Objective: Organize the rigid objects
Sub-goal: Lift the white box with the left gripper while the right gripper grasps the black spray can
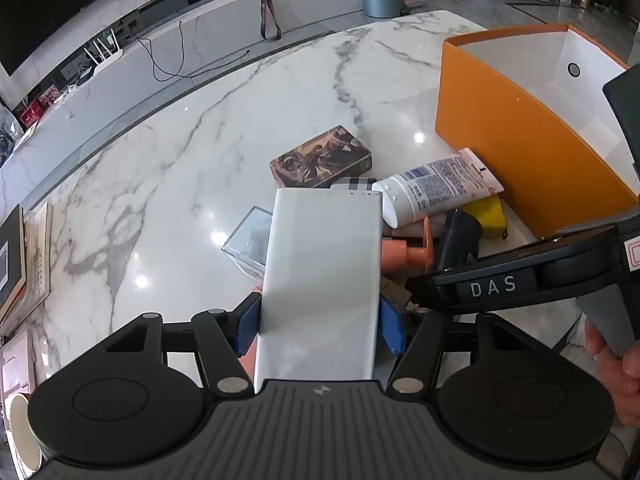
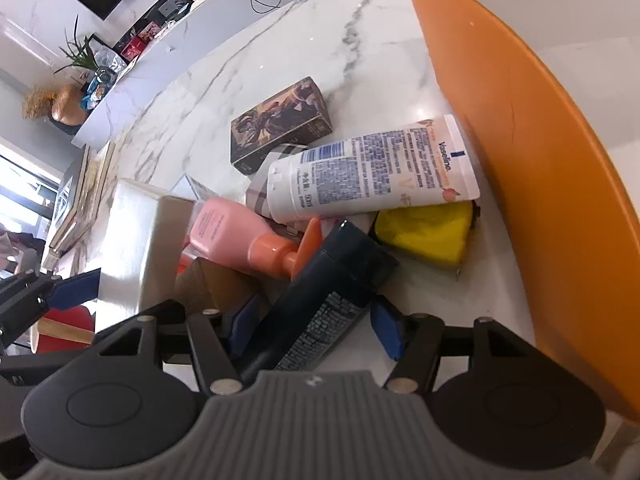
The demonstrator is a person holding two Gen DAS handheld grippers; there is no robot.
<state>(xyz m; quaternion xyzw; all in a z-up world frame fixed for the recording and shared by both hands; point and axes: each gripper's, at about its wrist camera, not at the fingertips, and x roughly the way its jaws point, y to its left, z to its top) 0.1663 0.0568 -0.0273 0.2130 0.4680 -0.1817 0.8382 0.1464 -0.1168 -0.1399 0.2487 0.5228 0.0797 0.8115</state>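
My left gripper (image 1: 320, 326) is shut on a long white box (image 1: 320, 280), held above the pile of items; the box also shows in the right wrist view (image 2: 136, 240). My right gripper (image 2: 316, 330) has its blue pads (image 2: 386, 330) on either side of a dark tube (image 2: 324, 300) lying on the marble table (image 1: 180, 160); whether they press it is unclear. An open orange box (image 1: 520, 136) stands to the right, its wall close in the right wrist view (image 2: 540, 140). The right gripper's body (image 1: 500, 284) crosses the left wrist view.
In the pile lie a white Vaseline tube (image 2: 372, 172), a pink pump bottle (image 2: 236, 236), a yellow item (image 2: 428, 232), a dark printed box (image 2: 280, 124), a clear plastic case (image 1: 248, 240) and a brown cardboard piece (image 2: 212, 284). Books (image 1: 24, 264) lie at the table's left edge.
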